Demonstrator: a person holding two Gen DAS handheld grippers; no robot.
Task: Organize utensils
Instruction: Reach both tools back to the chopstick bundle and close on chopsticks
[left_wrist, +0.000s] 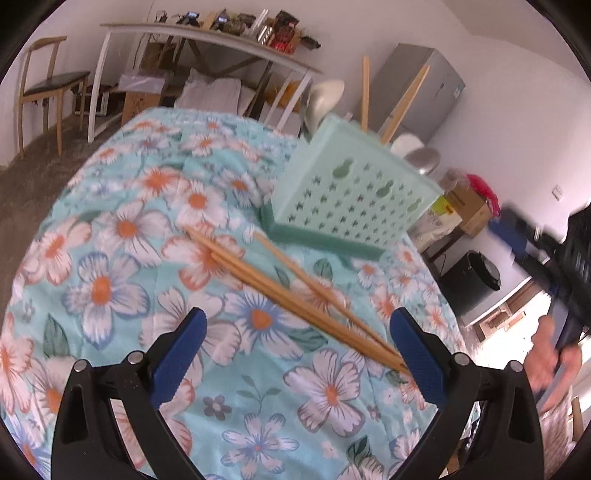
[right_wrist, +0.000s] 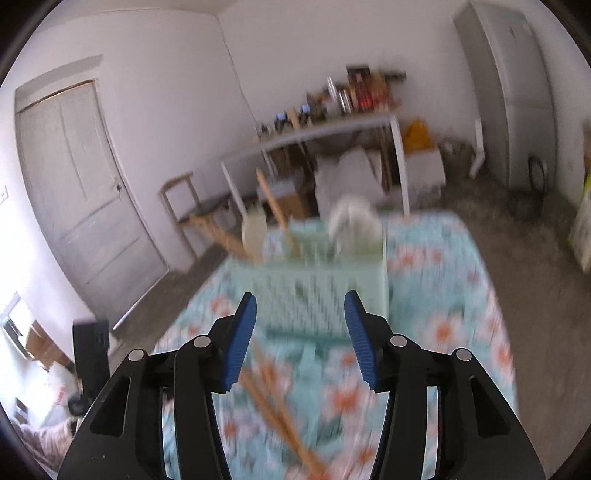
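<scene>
Chopsticks (left_wrist: 295, 295) lay loose on the floral desk (left_wrist: 110, 258) just in front of the mint holder (left_wrist: 354, 195); your left tool (left_wrist: 297, 332) and right tool (right_wrist: 300, 317) both stood apart, gripping nothing. No writing was readable.

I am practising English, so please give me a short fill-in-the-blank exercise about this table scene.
1. The loose chopsticks lie on a tablecloth printed with ____.
2. The utensil holder is pale ____.
3. The left gripper has its jaws ____.
4. Two chopsticks already stand ____ the holder.

Missing words: flowers; green; open; in
</scene>
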